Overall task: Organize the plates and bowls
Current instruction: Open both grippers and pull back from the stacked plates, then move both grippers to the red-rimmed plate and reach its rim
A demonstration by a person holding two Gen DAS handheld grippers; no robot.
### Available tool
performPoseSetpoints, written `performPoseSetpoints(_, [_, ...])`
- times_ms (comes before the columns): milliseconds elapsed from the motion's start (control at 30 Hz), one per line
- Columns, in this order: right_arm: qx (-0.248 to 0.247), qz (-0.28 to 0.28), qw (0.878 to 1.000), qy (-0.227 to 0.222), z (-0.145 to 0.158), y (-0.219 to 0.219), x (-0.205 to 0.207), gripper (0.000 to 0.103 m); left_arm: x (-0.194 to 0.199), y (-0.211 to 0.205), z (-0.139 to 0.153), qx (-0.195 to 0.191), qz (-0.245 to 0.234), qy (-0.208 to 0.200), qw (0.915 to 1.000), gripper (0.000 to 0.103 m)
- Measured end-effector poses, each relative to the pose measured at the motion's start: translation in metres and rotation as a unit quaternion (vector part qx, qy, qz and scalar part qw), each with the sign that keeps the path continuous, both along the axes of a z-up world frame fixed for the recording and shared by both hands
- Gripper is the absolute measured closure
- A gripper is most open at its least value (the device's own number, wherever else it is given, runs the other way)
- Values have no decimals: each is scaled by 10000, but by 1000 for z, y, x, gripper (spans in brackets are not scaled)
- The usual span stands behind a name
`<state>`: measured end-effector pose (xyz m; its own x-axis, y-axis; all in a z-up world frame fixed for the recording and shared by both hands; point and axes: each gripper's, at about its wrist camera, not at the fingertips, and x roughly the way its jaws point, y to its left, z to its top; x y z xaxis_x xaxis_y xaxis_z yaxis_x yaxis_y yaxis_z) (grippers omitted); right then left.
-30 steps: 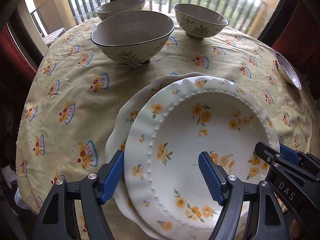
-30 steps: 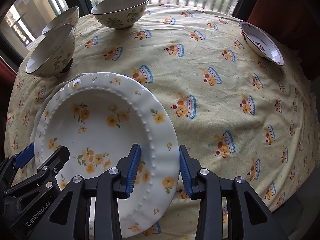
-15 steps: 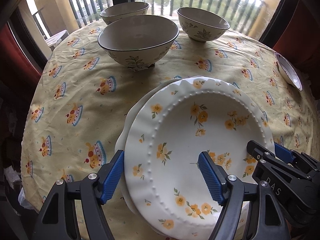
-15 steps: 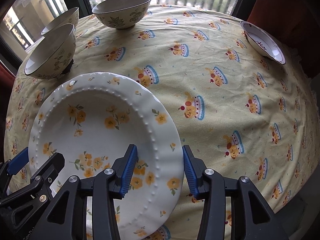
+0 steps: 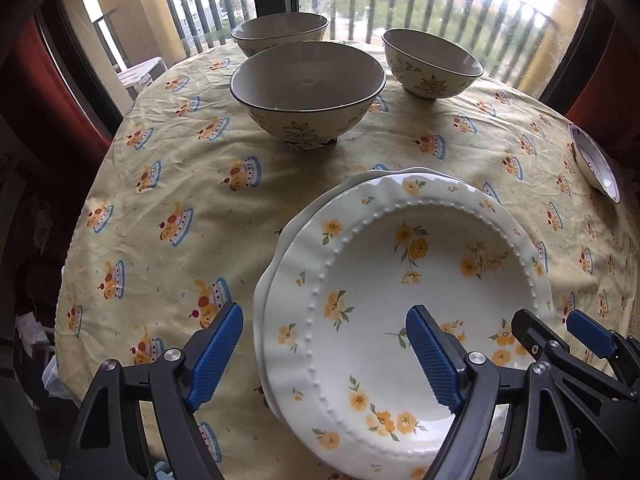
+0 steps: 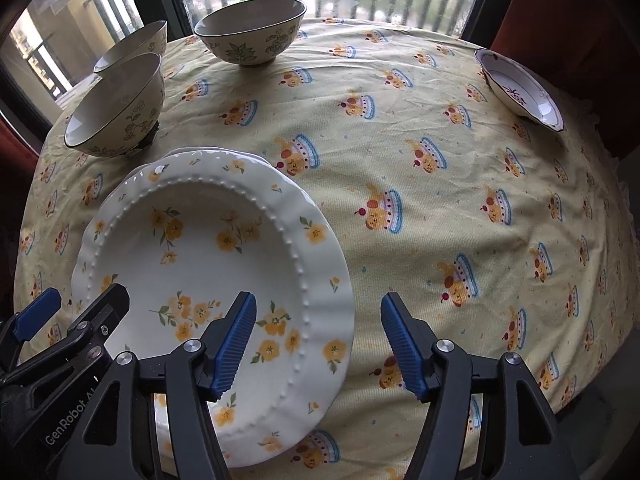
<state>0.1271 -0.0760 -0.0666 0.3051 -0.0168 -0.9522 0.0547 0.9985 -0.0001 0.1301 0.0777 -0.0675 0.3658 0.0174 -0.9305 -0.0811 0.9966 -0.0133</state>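
Grippers (image 5: pixel 324 354) (image 6: pixel 318 344) tilted steeply down over floral plate (image 5: pixel 400 280), jaws parted, apparently clear.

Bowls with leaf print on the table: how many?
3. Nearest bowl just beyond the stacked plates; one behind it by the window; one far right of those.

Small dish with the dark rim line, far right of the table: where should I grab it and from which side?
Probably the small dish's near rim, approached from the table's middle with the right gripper, one finger inside and one outside. It sits alone on the tablecloth, tilted by the view, its shallow flared rim clear all around. The right jaws have just been opening and straddle the floral plate's rim without pressing it.
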Motion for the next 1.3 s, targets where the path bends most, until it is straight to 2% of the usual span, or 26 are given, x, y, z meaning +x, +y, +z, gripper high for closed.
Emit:
performPoseSetpoints(167, [158,-132,9997,-122,16,-13,-3,33,1,-10,15,1,-174,-180,9997,18])
performPoseSetpoints(367, [273,-287,9980,-483,35,-33,-7,33,5,-31,34,72,-418,-477,9980,18])
performPoseSetpoints(500, [339,-349,9972,-566,39,-50,-5,33,11,-48,46,41,-382,-618,9973,18])
performPoseSetpoints(667, [311,-244,9962,-782,52,-76,2,33,20,-77,50,223,-389,-641,9969,18])
performPoseSetpoints(833, [412,-153,9952,-877,60,-112,14,33,26,-111,56,194,-416,-687,9966,18])
performPoseSetpoints(1033, [560,-288,9951,-764,55,-164,22,33,41,-156,61,210,-427,-762,9960,18])
performPoseSetpoints(1300, [568,-417,9945,-775,53,-235,43,33,63,-222,55,298,-512,-712,9957,18])
